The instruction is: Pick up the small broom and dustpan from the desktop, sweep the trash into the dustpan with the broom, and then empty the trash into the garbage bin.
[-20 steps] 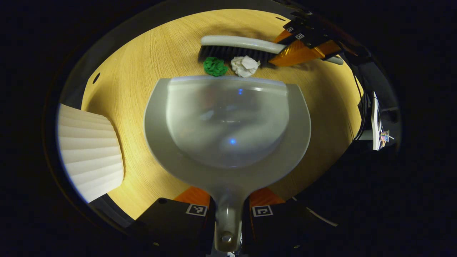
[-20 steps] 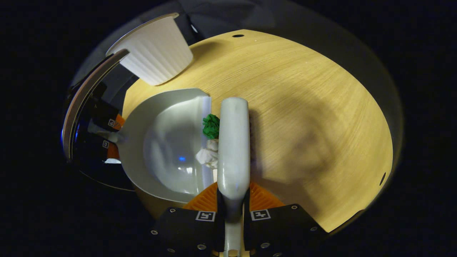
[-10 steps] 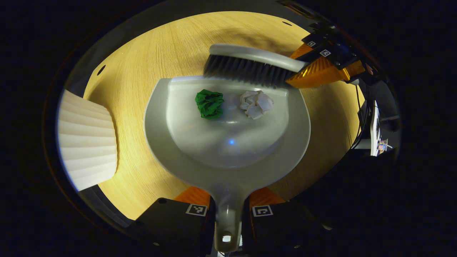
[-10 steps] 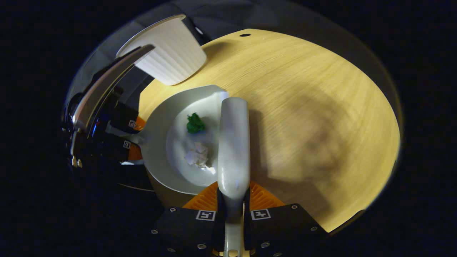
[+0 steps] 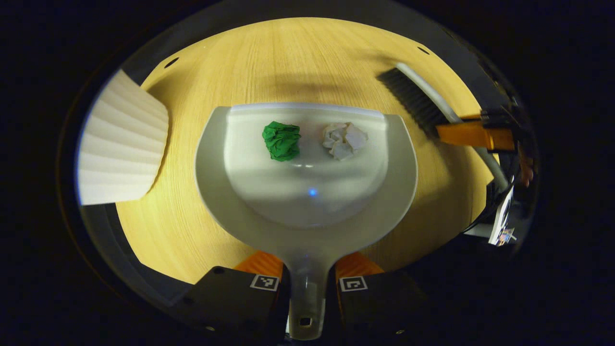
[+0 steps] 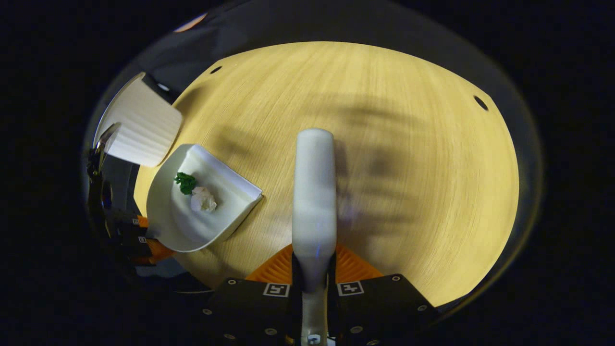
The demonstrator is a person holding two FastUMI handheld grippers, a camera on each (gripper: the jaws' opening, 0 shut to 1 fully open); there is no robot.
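Note:
In the left gripper view, my left gripper (image 5: 307, 278) is shut on the handle of the grey dustpan (image 5: 307, 211), which lies over the wooden desktop (image 5: 269, 62). A green paper wad (image 5: 281, 140) and a white paper wad (image 5: 344, 140) sit inside the pan near its front lip. At the right, the right gripper (image 5: 473, 134) holds the broom (image 5: 415, 98) away from the pan. In the right gripper view, my right gripper (image 6: 314, 283) is shut on the broom handle (image 6: 314, 192), with the dustpan (image 6: 197, 226) and both wads (image 6: 194, 191) off to the left.
A white ribbed garbage bin (image 5: 120, 144) stands left of the dustpan; in the right gripper view the bin (image 6: 141, 125) is at the far left, behind the pan. Small holes mark the desktop's far edge (image 6: 480, 102). Wide bare wood lies ahead of the broom.
The broom swept both paper wads into the dustpan, then swung off to the right, away from the pan. The dustpan shifted slightly toward the bin.

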